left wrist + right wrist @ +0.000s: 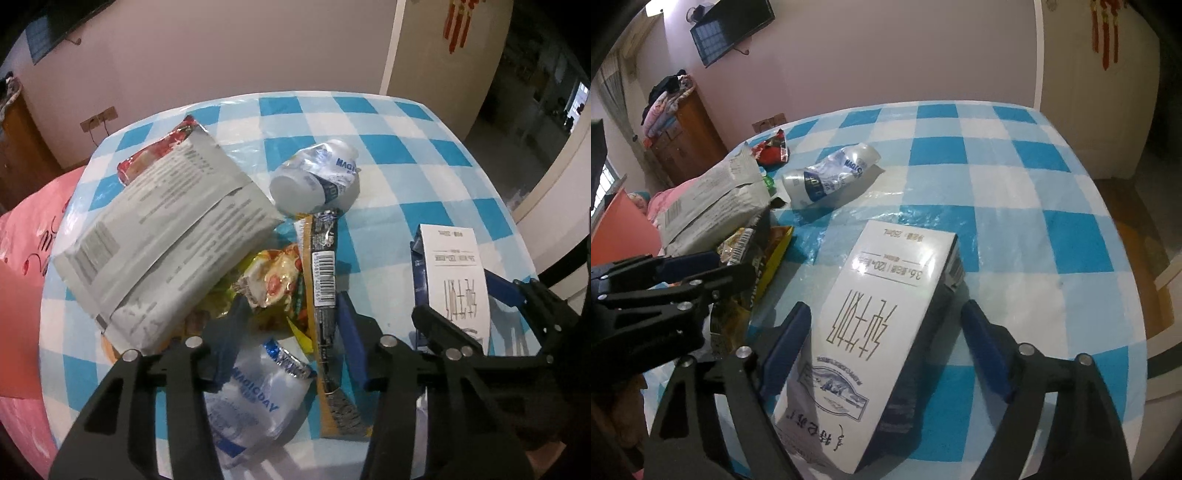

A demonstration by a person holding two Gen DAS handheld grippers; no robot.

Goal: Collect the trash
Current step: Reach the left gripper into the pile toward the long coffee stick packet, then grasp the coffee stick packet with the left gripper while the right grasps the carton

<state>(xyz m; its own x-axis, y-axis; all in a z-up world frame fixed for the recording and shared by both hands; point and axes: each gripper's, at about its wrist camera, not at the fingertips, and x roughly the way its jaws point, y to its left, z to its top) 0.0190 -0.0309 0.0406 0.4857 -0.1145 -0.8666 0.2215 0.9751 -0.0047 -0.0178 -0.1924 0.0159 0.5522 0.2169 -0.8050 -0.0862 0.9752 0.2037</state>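
Note:
Trash lies on a blue-and-white checked table (406, 155). My left gripper (291, 314) is open above a pile: a crumpled yellow snack wrapper (275, 277), a black-and-yellow wrapper strip (325, 280) and a flattened clear bottle (255, 398). A large grey pouch (162, 236) lies on the left of the pile. A crushed clear bottle (317, 177) lies farther back. My right gripper (886, 321) is open, its blue fingers (786, 343) on either side of a white milk carton (879, 332) lying on the table (1052, 258). The carton also shows in the left wrist view (454, 280).
A red wrapper (155, 155) peeks out behind the grey pouch. A pink bag (26, 258) hangs off the table's left edge. A wooden cabinet (683, 136) stands by the far wall. The left gripper's black frame (657, 295) is close to the carton's left.

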